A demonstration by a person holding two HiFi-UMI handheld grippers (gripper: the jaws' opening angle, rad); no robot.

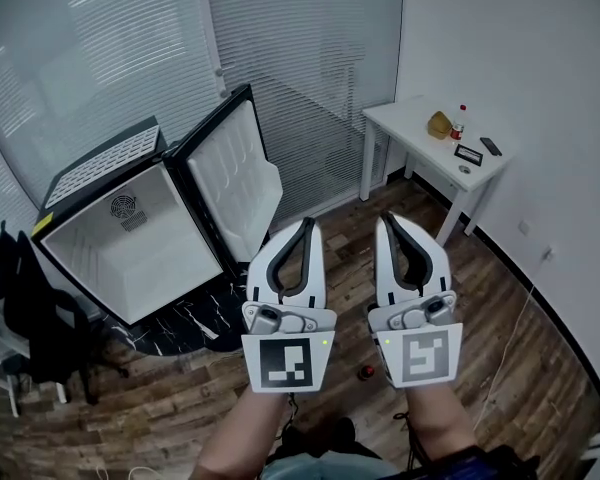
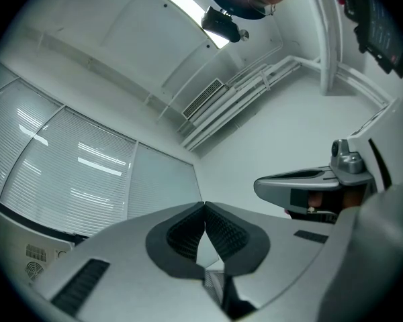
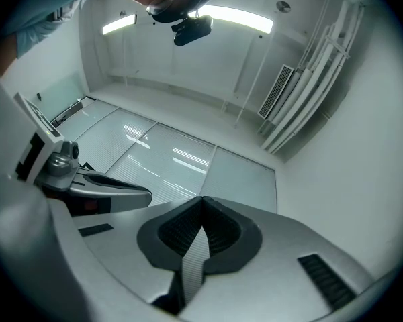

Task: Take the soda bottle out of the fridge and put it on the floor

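Currently both grippers are held up side by side in front of the person, and they point a little upward. The left gripper (image 1: 308, 221) has its 2 fingers (image 2: 183, 236) pressed together at the tips, with nothing between them. The right gripper (image 1: 383, 218) is the same: its fingers (image 3: 176, 232) meet at the tips and hold nothing. Each gripper view shows the other gripper at its side. Behind it are only the ceiling lights (image 3: 235, 19) and the glass wall with white blinds (image 1: 310, 68).

Behind and to the left of the left gripper stands the black mini fridge (image 1: 130, 243) with a white inside. Its door (image 1: 235, 173) is wide open and swung to the right. The fridge rests on a black marble-pattern mat (image 1: 185, 326).

A small dark thing with a red top (image 1: 366, 372) stands on the brown wooden floor (image 1: 525, 358). It is low in the head view, between the bases of the 2 grippers. It seems to be the soda bottle seen from above, but it is too small to tell surely.

In the right corner, well apart from the fridge, is a white counter (image 1: 405, 118). On it a small bottle with a red cap (image 1: 458, 121) stands just beside a yellow-brown lump (image 1: 439, 125). Also 2 flat black things (image 1: 469, 154) lie nearer to the counter's front end.
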